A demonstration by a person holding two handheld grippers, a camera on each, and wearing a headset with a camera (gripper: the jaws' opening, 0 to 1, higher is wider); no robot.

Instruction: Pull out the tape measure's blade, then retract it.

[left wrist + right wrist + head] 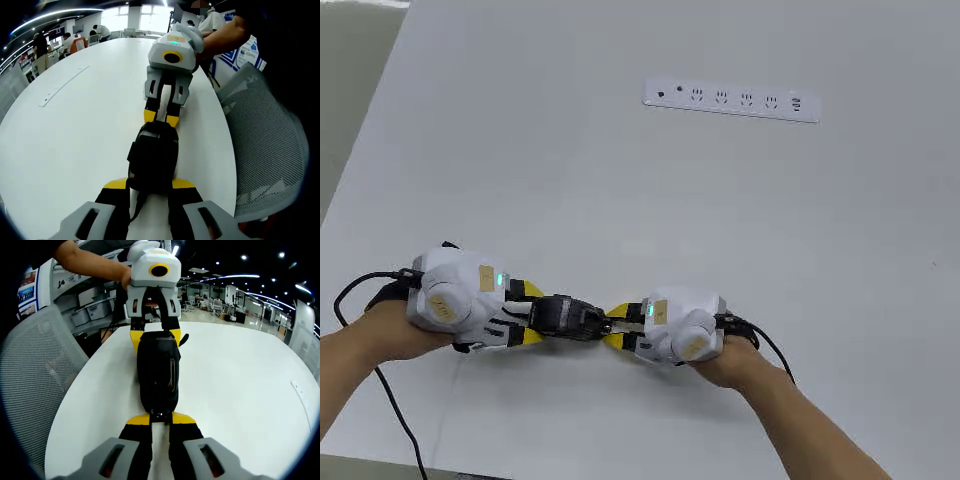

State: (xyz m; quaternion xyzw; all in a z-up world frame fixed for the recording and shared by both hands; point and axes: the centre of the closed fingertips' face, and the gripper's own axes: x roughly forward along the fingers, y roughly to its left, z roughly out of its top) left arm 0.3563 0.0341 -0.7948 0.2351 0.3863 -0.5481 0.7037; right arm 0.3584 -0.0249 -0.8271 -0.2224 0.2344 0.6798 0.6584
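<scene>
A black tape measure [565, 317] lies just above the white table, close to its near edge. My left gripper [532, 313] is shut on its case from the left; in the left gripper view the yellow-tipped jaws of the left gripper [150, 183] hug the tape measure [152, 157] on both sides. My right gripper [615, 325] faces it from the right, shut on the blade's end tab right at the case. In the right gripper view the right gripper [160, 418] pinches the tab below the tape measure [159, 367]. Almost no blade is out.
A white power strip [730, 100] lies at the far side of the table [570, 160]. The table's near edge runs just under my hands. A grey mesh chair [265, 145] stands beside the table. A black cable [360, 300] trails from the left gripper.
</scene>
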